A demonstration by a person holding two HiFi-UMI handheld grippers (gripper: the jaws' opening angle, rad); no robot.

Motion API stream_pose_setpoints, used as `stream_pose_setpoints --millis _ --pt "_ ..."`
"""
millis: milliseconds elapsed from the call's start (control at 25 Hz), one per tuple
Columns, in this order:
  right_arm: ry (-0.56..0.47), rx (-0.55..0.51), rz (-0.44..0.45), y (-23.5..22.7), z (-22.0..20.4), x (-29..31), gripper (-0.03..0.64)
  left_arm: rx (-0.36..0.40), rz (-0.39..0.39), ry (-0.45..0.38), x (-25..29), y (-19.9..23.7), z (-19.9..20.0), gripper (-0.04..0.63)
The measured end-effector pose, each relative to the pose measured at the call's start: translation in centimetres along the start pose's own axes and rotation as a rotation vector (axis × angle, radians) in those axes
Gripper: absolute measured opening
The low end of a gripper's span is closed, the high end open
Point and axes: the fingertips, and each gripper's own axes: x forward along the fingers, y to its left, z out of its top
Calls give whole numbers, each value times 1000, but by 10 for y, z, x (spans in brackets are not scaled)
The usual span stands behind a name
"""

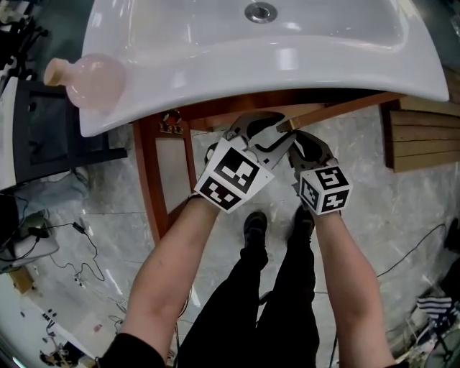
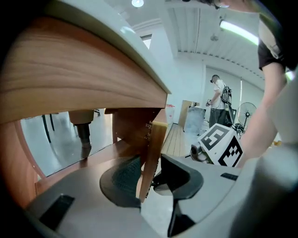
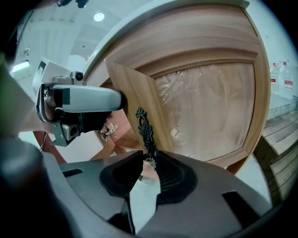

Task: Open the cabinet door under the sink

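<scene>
Two grippers work under the front edge of one white sink [image 1: 215, 43]. Our right gripper [image 3: 148, 162] is clamped on the lower end of the dark ornate handle [image 3: 144, 128] of the right door [image 3: 205, 107], which stands swung out from the cabinet frame. Our left gripper [image 2: 151, 169] is released, its jaws spread wide. The free edge of that same door runs up between them, nearer one pad and with a clear gap to the other.

We count two cabinet doors. The left door [image 1: 171, 172] also hangs open, below the sink's left half, with one brass fitting [image 1: 171, 122] near its top. One drain [image 1: 260, 11] sits in the basin, and one pink bottle [image 1: 93, 79] stands near the sink's front left corner. One person [image 2: 219, 100] stands far back in the room.
</scene>
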Motion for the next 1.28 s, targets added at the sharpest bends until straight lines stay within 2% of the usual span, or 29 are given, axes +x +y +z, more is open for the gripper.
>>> stream_pose_setpoints --millis 200,400,680,800,880,1280 --pt "-3 12 2 0 -3 -5 101 13 -23 -9 4 -10 7 114" --pt "-2 41 -1 1 -8 -13 101 24 -24 -4 8 -19 8 112" --pt "-16 59 29 1 -20 -33 103 54 -76 3 5 -45 6 103" --pt "-15 63 15 0 -28 -48 107 50 -64 18 4 -53 7 95" --pt "-4 65 -6 -2 -38 -60 70 46 -74 29 3 -62 6 95" --pt "-3 84 -37 -15 -68 -104 71 28 -135 22 5 -106 6 107"
